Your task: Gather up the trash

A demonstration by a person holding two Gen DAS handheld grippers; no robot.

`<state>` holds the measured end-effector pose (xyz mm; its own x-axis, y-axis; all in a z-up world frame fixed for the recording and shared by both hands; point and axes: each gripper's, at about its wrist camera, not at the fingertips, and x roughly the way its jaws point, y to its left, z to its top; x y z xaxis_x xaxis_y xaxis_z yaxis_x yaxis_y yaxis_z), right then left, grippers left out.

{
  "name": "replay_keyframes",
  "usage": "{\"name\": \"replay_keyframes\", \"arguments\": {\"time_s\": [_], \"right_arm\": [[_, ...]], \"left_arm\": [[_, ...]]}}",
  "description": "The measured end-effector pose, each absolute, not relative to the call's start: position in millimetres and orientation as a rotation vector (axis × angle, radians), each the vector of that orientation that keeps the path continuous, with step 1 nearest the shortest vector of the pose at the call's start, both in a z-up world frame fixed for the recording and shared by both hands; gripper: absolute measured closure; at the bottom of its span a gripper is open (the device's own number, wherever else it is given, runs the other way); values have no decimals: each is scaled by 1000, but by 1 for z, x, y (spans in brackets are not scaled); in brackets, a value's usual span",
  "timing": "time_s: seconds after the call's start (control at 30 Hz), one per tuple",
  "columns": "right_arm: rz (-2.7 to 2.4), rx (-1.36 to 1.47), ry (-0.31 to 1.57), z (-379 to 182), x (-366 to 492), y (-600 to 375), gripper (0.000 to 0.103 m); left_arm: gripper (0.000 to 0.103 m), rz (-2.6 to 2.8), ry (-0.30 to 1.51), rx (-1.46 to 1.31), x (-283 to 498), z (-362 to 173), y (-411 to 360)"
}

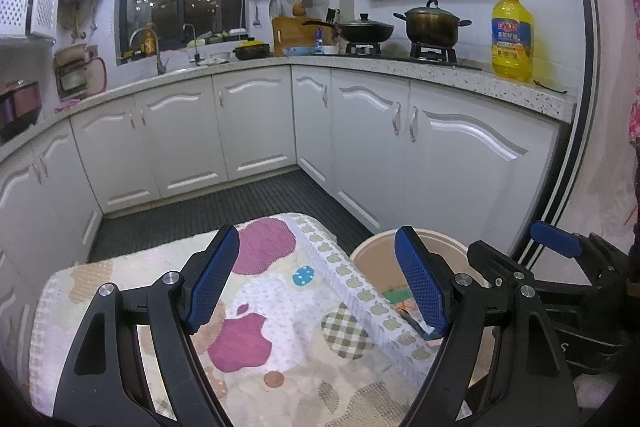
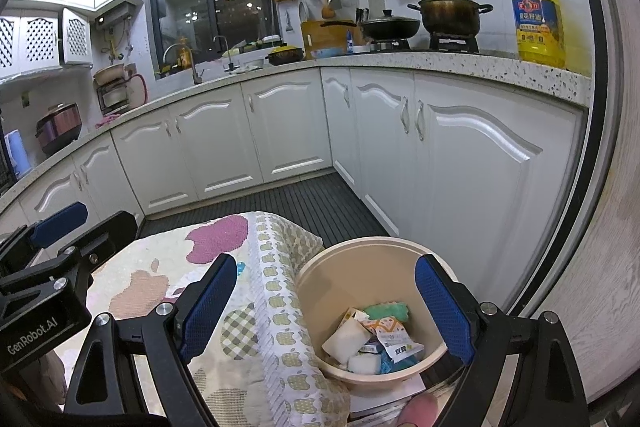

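The left gripper (image 1: 318, 281) stands wide open with nothing between its jaws; its pads (image 1: 214, 277) are blue with a fine knurled grid, set on matte black arms joined by round silver bolts; it hangs over a cloth-covered surface (image 1: 280, 311), a soft woven cover printed with plum apple shapes, a checked apple, a teal spotted patch and a border of small olive apples. The right gripper (image 2: 326, 307) is likewise spread wide and holds nothing; its left finger (image 2: 208, 303) is above the cloth and its right finger above the far rim of the bin.

The beige bin (image 2: 316, 279), a smooth round plastic tub, stands just beside the right edge of the cloth; the trash (image 2: 370, 337) lies in its bottom: white foam-like blocks, a green spongy piece, crumpled printed wrappers whose lettering is too small to read.

White letters on the black body of the left gripper, seen from the right wrist, read "GenRobot.AI" (image 2: 32, 337).

On the speckled stone countertop (image 2: 460, 61) stands a tall yellow oil bottle (image 2: 538, 19) with a blue label, its characters unreadable; beside it a tarnished metal pot (image 2: 450, 11) sits lidded on the stove; the cabinet doors (image 2: 288, 127) are white with curved moulded panels; the floor (image 2: 316, 199) is dark and ribbed.
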<state>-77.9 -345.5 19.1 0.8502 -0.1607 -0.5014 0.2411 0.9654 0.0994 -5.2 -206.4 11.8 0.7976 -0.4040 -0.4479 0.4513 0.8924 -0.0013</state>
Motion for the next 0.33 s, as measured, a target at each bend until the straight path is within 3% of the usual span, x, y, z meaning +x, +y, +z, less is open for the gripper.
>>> {"name": "replay_keyframes", "arguments": {"time_s": [0.33], "right_arm": [[-223,167,531,15,-73,-349,14]], "left_arm": [[23,-465,465,111,2,5,-205]]}}
